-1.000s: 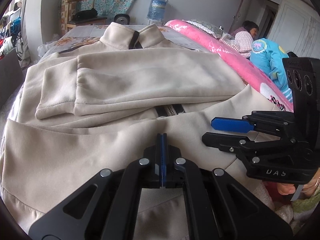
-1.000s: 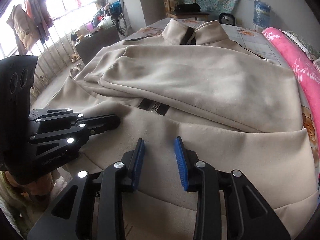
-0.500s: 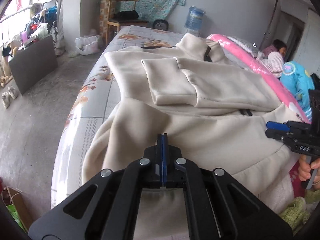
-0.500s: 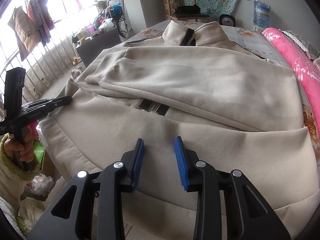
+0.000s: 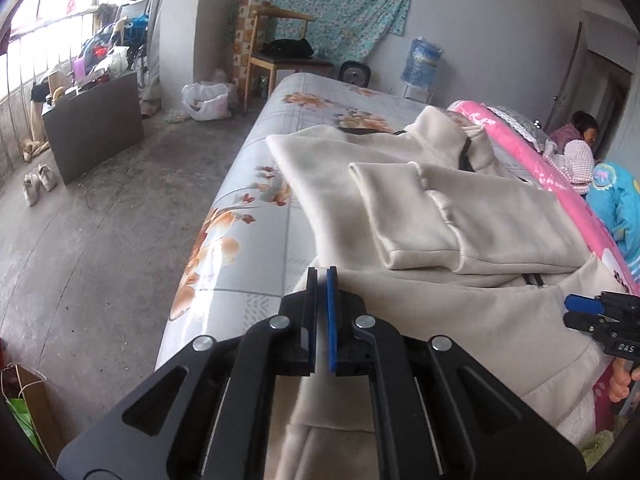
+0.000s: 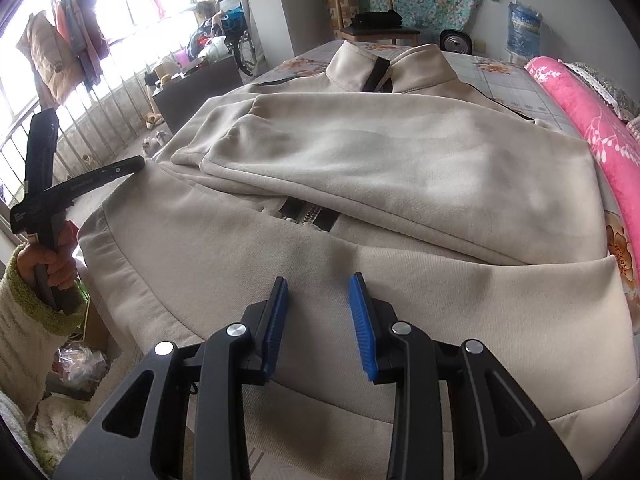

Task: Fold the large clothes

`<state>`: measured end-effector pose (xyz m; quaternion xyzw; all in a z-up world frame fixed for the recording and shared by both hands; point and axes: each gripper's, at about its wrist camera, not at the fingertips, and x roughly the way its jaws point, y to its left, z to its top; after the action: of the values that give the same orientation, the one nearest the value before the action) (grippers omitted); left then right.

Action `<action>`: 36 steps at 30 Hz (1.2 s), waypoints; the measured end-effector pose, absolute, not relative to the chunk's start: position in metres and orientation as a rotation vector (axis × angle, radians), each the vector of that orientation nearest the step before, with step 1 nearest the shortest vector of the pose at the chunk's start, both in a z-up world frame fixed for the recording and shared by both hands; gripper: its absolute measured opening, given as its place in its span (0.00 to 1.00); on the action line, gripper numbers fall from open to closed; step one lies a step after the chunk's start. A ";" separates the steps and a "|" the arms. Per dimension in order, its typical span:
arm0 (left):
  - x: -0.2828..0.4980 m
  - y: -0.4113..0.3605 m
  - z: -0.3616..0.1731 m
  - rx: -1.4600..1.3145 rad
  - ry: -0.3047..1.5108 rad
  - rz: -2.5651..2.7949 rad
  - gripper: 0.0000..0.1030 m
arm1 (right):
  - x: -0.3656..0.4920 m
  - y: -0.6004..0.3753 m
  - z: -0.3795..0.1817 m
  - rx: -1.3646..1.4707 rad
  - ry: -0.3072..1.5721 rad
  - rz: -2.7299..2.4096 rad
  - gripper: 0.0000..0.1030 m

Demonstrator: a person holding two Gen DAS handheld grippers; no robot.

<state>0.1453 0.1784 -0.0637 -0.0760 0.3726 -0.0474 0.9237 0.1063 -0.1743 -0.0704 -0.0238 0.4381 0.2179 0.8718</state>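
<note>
Since a second ago, your left gripper point(image 5: 322, 280) has swung out to the jacket point(image 6: 360, 160)'s left hem edge, fingers nearly closed, nothing visibly pinched. Your right gripper point(image 6: 318, 298) hovers half-open above the hem, poised to lift. Jacket lies sleeves-folded on the bed point(image 5: 256, 208).

Black jaws, blue pads point(image 6: 360, 324), green-cuffed sleeve point(image 6: 36, 312).

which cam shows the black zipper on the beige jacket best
The right wrist view: the black zipper shows head-on in the gap below the folded sleeves of the beige fleece jacket. The left wrist view catches only a small dark sliver.
</note>
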 end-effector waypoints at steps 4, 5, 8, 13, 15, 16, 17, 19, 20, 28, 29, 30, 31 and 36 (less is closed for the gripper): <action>0.142 0.208 -0.056 -0.245 0.768 -0.029 0.20 | 0.107 -0.174 -0.070 -0.049 0.916 0.460 0.31; 0.138 0.214 -0.052 -0.274 0.758 -0.033 0.20 | 0.107 -0.174 -0.070 -0.050 0.916 0.460 0.31; 0.114 0.222 -0.037 -0.336 0.729 -0.082 0.20 | 0.107 -0.174 -0.070 -0.049 0.916 0.460 0.31; 0.081 0.194 -0.038 -0.368 0.788 -0.304 0.20 | 0.107 -0.174 -0.071 -0.049 0.916 0.460 0.31; 0.072 0.180 -0.048 -0.346 0.850 -0.352 0.20 | 0.107 -0.174 -0.071 -0.049 0.915 0.460 0.31; 0.067 0.174 -0.054 -0.333 0.875 -0.367 0.20 | 0.107 -0.174 -0.071 -0.049 0.915 0.460 0.31; 0.064 0.170 -0.060 -0.320 0.897 -0.365 0.20 | 0.107 -0.174 -0.071 -0.050 0.915 0.460 0.31; 0.057 0.168 -0.073 -0.265 0.936 -0.303 0.19 | 0.107 -0.174 -0.071 -0.050 0.916 0.460 0.31; 0.053 0.170 -0.074 -0.262 0.927 -0.296 0.15 | 0.107 -0.174 -0.071 -0.050 0.916 0.461 0.31; 0.053 0.205 -0.070 -0.255 0.919 -0.193 0.02 | 0.107 -0.174 -0.070 -0.050 0.914 0.463 0.31; 0.054 0.201 -0.067 -0.229 0.915 -0.182 0.02 | 0.107 -0.174 -0.070 -0.051 0.914 0.464 0.31; 0.055 0.197 -0.062 -0.212 0.909 -0.177 0.03 | 0.107 -0.174 -0.070 -0.049 0.914 0.463 0.31; 0.055 0.194 -0.057 -0.205 0.896 -0.179 0.05 | 0.107 -0.174 -0.070 -0.049 0.914 0.464 0.31; 0.058 0.170 -0.032 -0.196 0.819 -0.247 0.17 | 0.108 -0.174 -0.069 -0.035 0.921 0.465 0.31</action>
<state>0.0575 0.1697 -0.0321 -0.0948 0.3966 -0.1196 0.9052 0.1079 -0.1741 -0.0693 -0.0167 0.4401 0.2225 0.8698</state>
